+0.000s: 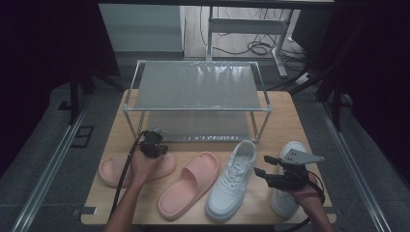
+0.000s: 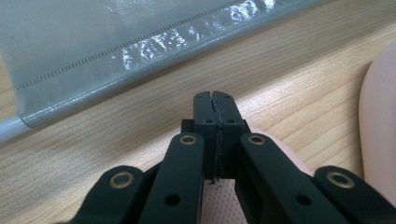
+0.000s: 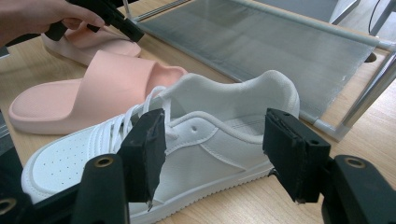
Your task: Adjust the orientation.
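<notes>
Two tongs: left tongs [image 1: 153, 137] pressed together above the nine-o'clock pink slide [image 1: 111, 170]; right tongs [image 1: 265, 166] apart beside the white sneaker [image 1: 232, 181].

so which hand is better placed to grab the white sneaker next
Right. The right gripper has its fingers open and level with the near white sneaker, just short of its side. The left gripper is shut, over the far pink slide.
</notes>
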The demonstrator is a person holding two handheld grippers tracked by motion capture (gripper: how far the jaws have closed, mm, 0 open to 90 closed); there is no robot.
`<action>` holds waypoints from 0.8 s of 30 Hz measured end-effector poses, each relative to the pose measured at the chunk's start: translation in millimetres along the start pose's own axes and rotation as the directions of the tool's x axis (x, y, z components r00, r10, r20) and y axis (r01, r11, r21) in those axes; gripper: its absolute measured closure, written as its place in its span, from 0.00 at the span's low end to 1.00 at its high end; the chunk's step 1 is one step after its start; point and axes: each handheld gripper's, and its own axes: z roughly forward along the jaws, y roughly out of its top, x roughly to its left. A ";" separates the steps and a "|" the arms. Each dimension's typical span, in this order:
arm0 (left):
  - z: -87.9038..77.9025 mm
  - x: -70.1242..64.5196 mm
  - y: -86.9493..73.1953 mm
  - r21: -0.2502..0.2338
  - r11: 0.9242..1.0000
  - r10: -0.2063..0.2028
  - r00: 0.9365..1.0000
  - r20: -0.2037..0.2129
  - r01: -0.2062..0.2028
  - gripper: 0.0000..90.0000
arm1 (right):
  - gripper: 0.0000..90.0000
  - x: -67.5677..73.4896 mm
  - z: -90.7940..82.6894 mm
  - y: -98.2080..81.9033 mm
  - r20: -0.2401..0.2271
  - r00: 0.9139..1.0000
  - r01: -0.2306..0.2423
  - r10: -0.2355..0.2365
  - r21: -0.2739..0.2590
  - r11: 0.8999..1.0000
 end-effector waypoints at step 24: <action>-26.0 -13.5 -45.6 -0.026 0.998 0.051 0.997 0.064 -0.049 1.00 | 0.44 2.1 -0.2 -0.1 0.002 1.000 0.010 -0.010 0.003 1.000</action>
